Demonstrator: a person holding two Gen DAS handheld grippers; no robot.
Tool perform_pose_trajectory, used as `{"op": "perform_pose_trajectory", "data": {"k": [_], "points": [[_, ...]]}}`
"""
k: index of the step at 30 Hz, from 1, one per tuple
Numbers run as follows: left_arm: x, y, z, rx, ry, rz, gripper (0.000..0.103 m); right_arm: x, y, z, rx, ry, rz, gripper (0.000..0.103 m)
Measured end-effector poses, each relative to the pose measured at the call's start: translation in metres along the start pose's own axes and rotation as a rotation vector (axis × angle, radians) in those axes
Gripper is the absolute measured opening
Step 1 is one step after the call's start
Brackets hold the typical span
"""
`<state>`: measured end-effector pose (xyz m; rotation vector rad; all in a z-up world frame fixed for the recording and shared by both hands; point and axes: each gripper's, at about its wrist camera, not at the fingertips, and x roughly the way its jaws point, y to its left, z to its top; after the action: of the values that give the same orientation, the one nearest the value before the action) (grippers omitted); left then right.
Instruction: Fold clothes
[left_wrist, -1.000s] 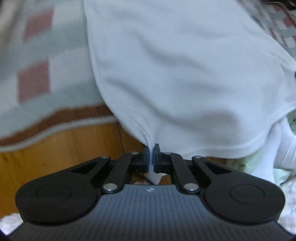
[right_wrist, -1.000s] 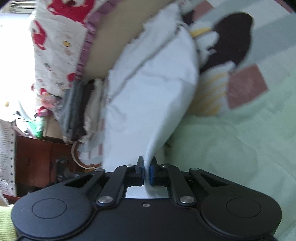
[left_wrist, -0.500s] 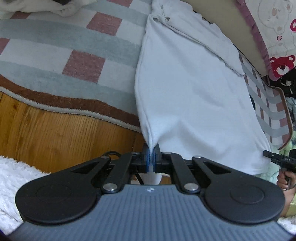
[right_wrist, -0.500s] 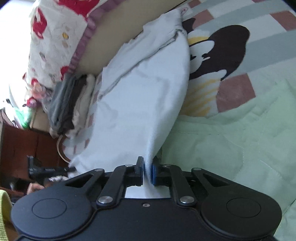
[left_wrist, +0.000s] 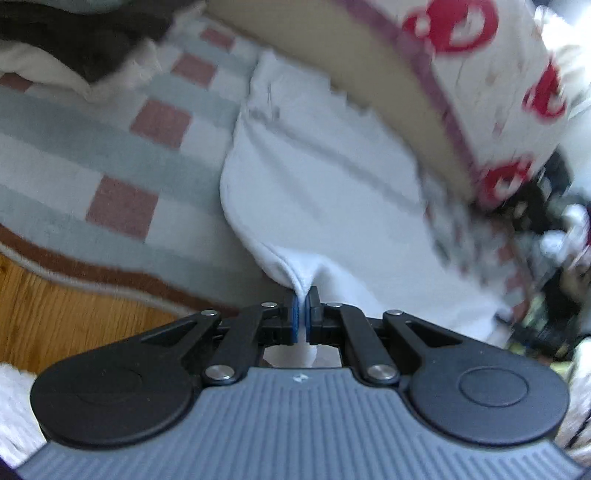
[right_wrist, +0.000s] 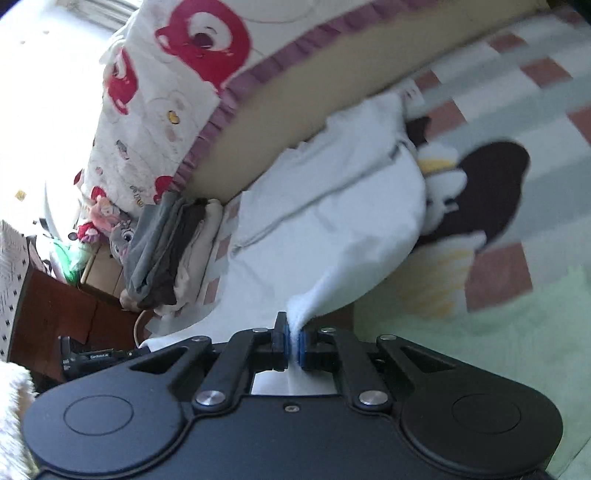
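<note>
- The left gripper (left_wrist: 303, 310) was clenched on one hem corner of the white garment (left_wrist: 325, 177), a pinch of cloth showing between its blue pads.
- The right gripper (right_wrist: 293, 345) was likewise clenched on the other near corner of the white garment (right_wrist: 332, 236).
- The garment lay stretched from both grippers away over the checked blanket (left_wrist: 110, 155), its far end against the bed edge (right_wrist: 288, 122).
- Judged step: carrying the near hem over toward the far end for a lengthwise fold.
- The next move likely called for both grippers travelling evenly, keeping the hem taut, then lowering it square on the collar end.
- The left view was motion-blurred, so the collar and sleeves were hard to make out; the garment's near middle was hidden behind the gripper bodies.
- A stack of folded clothes (right_wrist: 166, 251) sat at the left.
</note>
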<state>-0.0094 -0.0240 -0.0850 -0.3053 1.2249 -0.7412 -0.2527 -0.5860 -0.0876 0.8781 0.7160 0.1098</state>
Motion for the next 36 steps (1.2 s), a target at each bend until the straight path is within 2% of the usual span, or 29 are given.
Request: {"op": "perform_pose_trajectory", "data": {"k": [1,4,6,8,11,12,14,17,19,21,25,33,34,36], "points": [[0.003,-0.001,-0.003,0.005,-0.002,0.005,0.003,0.000,-0.001,-0.004,0.006,0.002,-0.015,0.007],[-0.009,-0.002,-0.006,0.027,-0.103,-0.008,0.003,0.002,-0.005,-0.018,0.045,0.003,-0.047,0.007],[-0.029,-0.009,-0.004,0.082,-0.166,0.015,0.003,-0.004,-0.007,-0.022,0.078,-0.023,-0.021,0.007],[-0.050,-0.019,-0.002,0.154,-0.191,0.037,0.003,-0.013,0.000,-0.018,0.069,-0.050,0.003,0.007],[-0.066,-0.029,-0.004,0.284,-0.217,0.152,0.003,-0.021,0.012,-0.010,0.012,-0.065,-0.025,0.007],[-0.068,-0.028,-0.005,0.302,-0.218,0.175,0.003,-0.017,0.012,-0.011,0.001,-0.051,-0.046,0.007],[-0.060,-0.019,-0.007,0.250,-0.174,0.157,0.003,-0.006,0.010,-0.015,-0.012,-0.012,-0.090,0.007],[-0.047,-0.011,-0.015,0.224,-0.115,0.153,0.003,0.007,0.005,-0.024,-0.023,0.049,-0.162,0.007],[-0.044,-0.011,-0.022,0.245,-0.100,0.161,0.003,0.010,0.004,-0.030,-0.032,0.075,-0.189,0.007],[-0.043,-0.006,-0.022,0.217,-0.089,0.132,0.003,0.009,0.003,-0.034,-0.043,0.087,-0.210,0.007],[-0.041,0.003,-0.019,0.161,-0.085,0.092,0.003,0.009,-0.001,-0.038,-0.031,0.111,-0.227,0.008],[-0.036,0.005,-0.023,0.156,-0.068,0.109,0.003,0.021,-0.021,-0.061,0.050,0.188,-0.218,0.012],[-0.034,0.005,-0.023,0.156,-0.065,0.111,0.003,0.023,-0.024,-0.064,0.070,0.189,-0.211,0.013],[-0.032,0.006,-0.022,0.153,-0.057,0.107,0.003,0.025,-0.028,-0.069,0.109,0.193,-0.196,0.023]]}}
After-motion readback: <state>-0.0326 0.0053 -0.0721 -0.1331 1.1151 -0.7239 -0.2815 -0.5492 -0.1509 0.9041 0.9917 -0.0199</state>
